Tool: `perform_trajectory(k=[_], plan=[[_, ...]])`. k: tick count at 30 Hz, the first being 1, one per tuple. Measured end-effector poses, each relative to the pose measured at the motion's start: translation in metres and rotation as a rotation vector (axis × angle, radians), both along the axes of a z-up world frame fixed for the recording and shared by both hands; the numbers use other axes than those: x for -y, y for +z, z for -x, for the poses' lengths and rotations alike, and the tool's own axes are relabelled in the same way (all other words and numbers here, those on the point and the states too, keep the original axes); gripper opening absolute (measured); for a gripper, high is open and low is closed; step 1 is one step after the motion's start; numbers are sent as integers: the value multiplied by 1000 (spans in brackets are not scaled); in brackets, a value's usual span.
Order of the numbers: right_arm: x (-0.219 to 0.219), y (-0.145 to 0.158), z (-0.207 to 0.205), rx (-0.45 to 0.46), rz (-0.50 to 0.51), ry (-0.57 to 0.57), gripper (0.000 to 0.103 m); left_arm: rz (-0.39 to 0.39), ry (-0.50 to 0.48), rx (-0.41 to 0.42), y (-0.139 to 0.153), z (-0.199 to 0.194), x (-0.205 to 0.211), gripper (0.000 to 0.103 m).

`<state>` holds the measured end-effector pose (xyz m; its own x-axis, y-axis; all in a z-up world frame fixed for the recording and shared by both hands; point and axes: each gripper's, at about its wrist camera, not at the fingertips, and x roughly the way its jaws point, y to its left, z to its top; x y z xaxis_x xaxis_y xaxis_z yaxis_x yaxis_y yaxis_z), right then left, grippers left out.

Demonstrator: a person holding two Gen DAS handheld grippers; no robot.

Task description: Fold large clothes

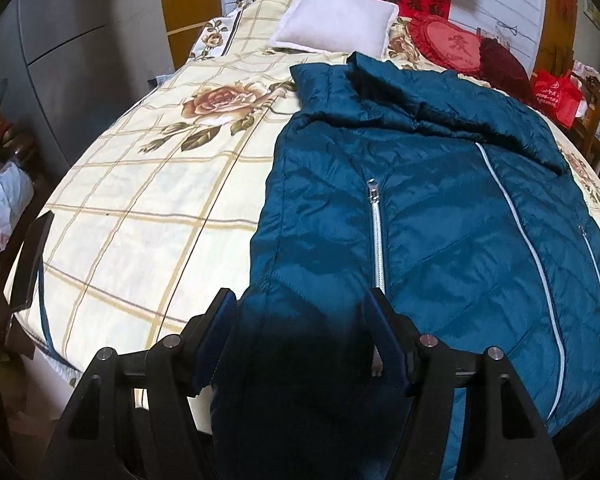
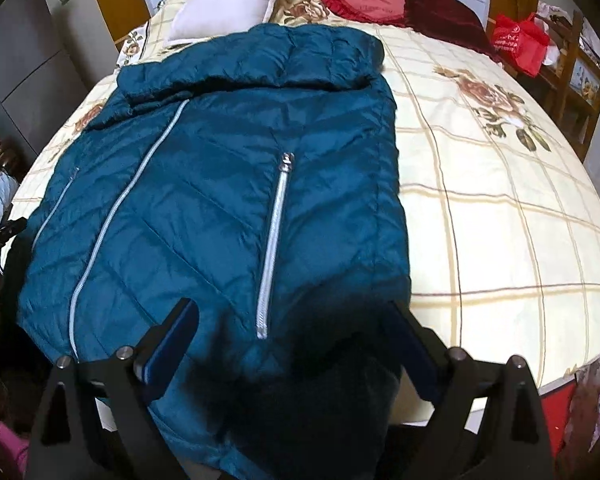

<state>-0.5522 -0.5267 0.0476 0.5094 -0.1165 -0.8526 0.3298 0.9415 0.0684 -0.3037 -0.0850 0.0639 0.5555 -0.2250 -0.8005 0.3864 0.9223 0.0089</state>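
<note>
Since the jacket [image 1: 440, 208] lies face up on the bed [image 1: 140, 200] w/ sleeves seemingly tucked in already and the hood flopped over its top, we judge the step in hand is taking the hem to fold the body up toward the collar. To do it well, we'd bite both hem corners at the same depth, catching all layers, lift together, and carry level so the puffy fabric doesn't slide or skew; the zip [image 2: 112, 216] makes a handy centre line for checking symmetry.

Pose: left gripper [image 1: 300, 332] sits low at the near edge, fingers spread wide, straddling the jacket's left hem corner, nothing clamped yet. Right gripper [image 2: 292, 344] mirrors it over the right hem corner, also spread wide, fabric lying btwn the fingers but not pinched. Both point fwd along the jacket toward the pillow [image 2: 228, 4]. Whether pads touch fabric, we can't tell; hem there is in deep shadow.
</note>
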Motion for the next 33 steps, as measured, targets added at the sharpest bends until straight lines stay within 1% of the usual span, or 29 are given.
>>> perform_trajectory(k=[8,16,22,28,33], plan=[[4,1,8,-21,2,-12,96,28,14,-48,-6,1,-15,97],[11,2,31,-34,-20,-28,96,105,30,-160,-15,2,-43,97],[21,-7,47,-44,-93,-42,97,148,12,-231,-26,8,-51,97],[16,-17,46,-47,-147,-15,97,147,11,-262,-31,14,-56,97],[13,-28,43,-56,-185,4,97,176,27,-284,-31,14,-64,97]])
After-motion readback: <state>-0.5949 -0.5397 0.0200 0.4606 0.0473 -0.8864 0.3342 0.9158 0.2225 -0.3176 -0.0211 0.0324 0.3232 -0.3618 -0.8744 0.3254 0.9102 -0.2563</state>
